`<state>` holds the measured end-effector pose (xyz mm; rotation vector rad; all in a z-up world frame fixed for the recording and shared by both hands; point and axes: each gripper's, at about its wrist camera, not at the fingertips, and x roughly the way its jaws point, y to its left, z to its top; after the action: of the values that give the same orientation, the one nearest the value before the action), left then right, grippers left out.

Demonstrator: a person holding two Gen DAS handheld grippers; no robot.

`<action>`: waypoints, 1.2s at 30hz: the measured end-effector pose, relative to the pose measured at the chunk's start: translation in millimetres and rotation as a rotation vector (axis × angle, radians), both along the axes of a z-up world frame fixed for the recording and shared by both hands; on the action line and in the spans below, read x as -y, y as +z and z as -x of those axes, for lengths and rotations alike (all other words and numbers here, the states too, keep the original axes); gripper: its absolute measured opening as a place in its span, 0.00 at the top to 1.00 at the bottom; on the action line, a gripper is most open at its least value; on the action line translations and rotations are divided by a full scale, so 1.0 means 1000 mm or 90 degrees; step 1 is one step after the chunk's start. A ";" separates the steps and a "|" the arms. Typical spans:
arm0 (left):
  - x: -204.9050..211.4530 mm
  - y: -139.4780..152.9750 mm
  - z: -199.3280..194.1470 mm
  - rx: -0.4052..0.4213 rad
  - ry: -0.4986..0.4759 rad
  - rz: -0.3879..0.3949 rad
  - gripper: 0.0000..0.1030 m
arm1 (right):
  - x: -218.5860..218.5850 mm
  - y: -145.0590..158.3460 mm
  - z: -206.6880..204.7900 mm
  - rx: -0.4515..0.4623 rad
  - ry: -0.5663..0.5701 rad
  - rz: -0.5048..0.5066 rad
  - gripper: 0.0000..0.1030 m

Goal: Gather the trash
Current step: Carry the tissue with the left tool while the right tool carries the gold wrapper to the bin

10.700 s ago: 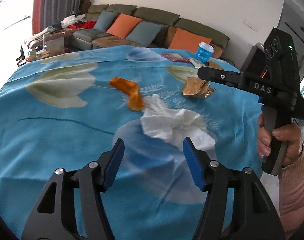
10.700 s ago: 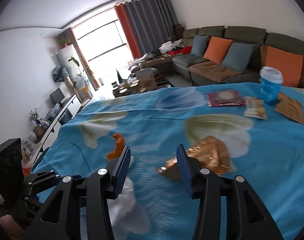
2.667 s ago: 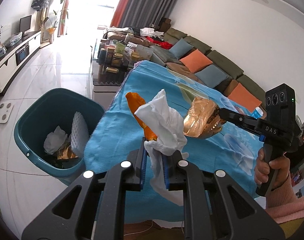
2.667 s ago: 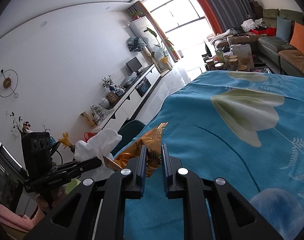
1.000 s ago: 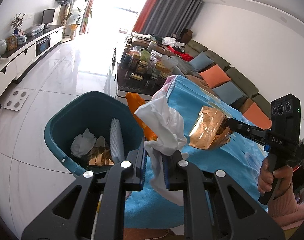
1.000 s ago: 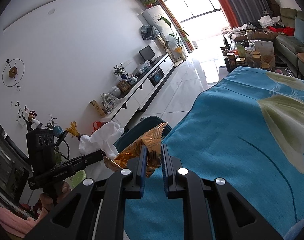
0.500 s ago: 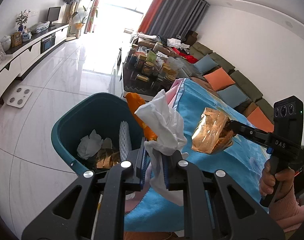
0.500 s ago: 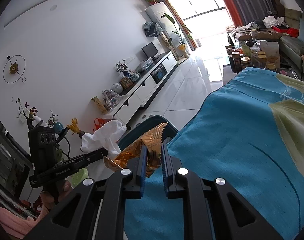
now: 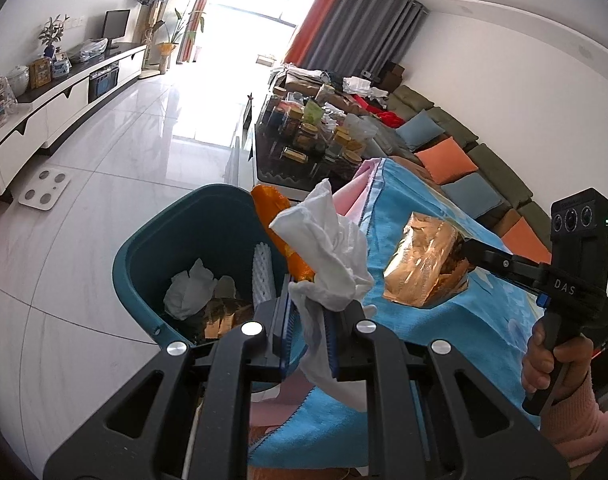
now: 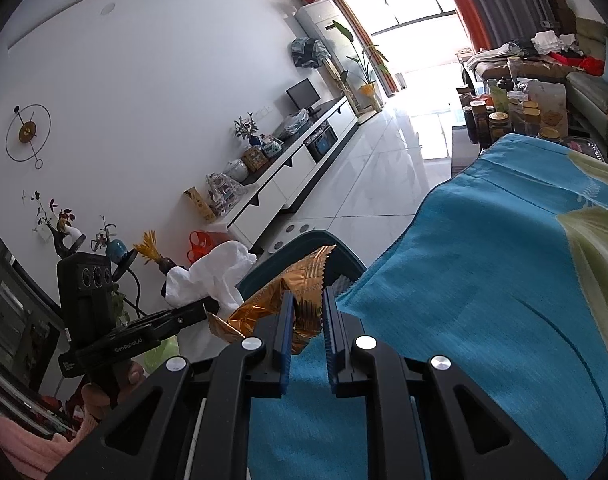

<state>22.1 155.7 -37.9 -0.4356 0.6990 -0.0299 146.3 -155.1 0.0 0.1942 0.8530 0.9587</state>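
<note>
My left gripper [image 9: 308, 320] is shut on a crumpled white tissue [image 9: 328, 248] together with an orange wrapper [image 9: 279, 228], held in the air over the near rim of the teal trash bin [image 9: 159, 236]. My right gripper [image 10: 308, 312] is shut on a crinkled gold foil wrapper [image 10: 287, 296], held above the edge of the blue tablecloth; it shows in the left wrist view [image 9: 428, 268] to the right of the tissue. The bin [image 10: 304, 244] lies just past the wrapper. The tissue [image 10: 215, 272] shows at left there.
The bin holds tissue, a white brush-like piece [image 9: 263, 276] and foil scraps. The table with the blue cloth [image 9: 444, 320] stands right of the bin. A glass coffee table with jars [image 9: 312, 136], a sofa [image 9: 464, 160] and a TV cabinet [image 9: 63, 92] lie beyond.
Both grippers have moved further toward the bin with their trash held; the bin appears nearer and more under the left gripper. Both grips are unchanged.
</note>
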 end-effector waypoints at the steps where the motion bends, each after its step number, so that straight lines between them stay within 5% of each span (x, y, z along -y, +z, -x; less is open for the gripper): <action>1: 0.000 0.000 0.000 0.000 0.001 -0.001 0.86 | 0.000 0.000 -0.001 -0.001 0.001 0.000 0.88; 36: -0.019 -0.039 -0.023 -0.060 0.054 -0.012 0.86 | -0.064 -0.014 -0.011 -0.006 0.026 0.069 0.88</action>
<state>44.8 174.3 -76.6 -0.4509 0.7728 0.0774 157.5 -90.7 -14.1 0.0887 0.9187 0.9471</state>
